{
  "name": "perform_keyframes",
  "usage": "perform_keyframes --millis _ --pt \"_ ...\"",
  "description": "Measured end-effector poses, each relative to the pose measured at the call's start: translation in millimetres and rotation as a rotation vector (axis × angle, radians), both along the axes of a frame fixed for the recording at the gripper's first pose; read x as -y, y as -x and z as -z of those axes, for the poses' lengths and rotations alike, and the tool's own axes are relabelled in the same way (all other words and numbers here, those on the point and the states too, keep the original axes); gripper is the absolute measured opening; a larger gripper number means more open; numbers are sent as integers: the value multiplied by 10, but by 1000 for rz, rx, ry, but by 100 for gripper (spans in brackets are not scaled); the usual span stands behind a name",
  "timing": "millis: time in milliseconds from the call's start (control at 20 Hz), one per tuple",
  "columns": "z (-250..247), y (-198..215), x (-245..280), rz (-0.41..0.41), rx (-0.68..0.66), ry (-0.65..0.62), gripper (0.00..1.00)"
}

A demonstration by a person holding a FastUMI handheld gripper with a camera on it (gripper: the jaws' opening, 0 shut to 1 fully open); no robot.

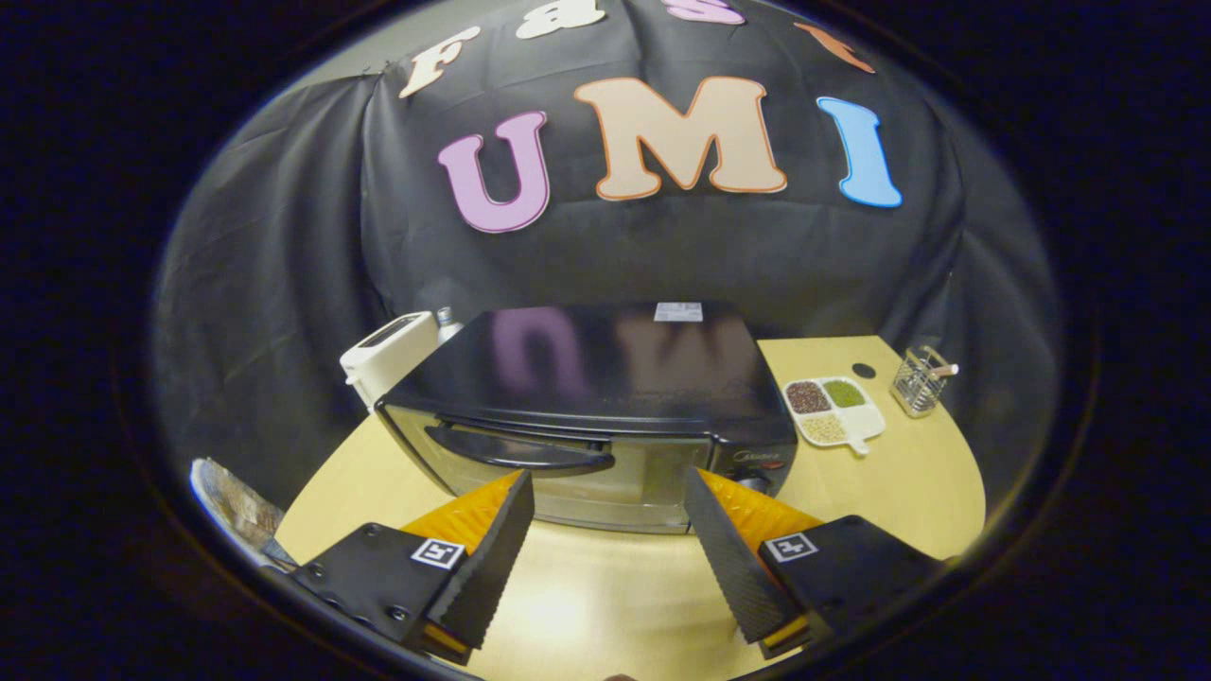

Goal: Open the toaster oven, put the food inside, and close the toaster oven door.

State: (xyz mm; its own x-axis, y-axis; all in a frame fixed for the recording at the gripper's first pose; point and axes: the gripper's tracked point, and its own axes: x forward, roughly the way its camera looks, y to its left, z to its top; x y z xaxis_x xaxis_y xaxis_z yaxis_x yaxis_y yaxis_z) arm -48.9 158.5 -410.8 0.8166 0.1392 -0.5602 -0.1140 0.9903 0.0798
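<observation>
A: Oven (587, 416) sits mid-table (605, 586), door (558, 468) shut, handle (516, 449) across its top edge. Gripper (605, 501) hangs just in front of the oven, jaws spread wide, nothing between them.

B: Why so wide?

A: My guess is they're lined up on the door, the handle just beyond the left finger. A shut door fits either stage, though: food yet to go in, or already inside.

B: Any food showing?

A: A divided tray (834, 411) of beans right of the oven, a wire basket (918, 380) beyond that. Through the glass, can't tell.

B: Writing?

A: A brand mark by the oven's knobs and a sticker (678, 311) on top, both too small to read. A white toaster (388, 355) stands left of the oven.
</observation>
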Motion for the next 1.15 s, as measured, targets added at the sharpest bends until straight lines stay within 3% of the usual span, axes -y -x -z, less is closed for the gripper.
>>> perform_keyframes --millis 200,550,750,1000,1150 --pt "-628 -120 167 32 155 2 99" --pt "-2458 -421 671 117 515 -48 99" --pt "-3301 -519 1102 169 647 -65 99" --pt "-3876 -584 1555 203 728 -43 99" --pt "-3957 -587 1717 203 755 -22 99"
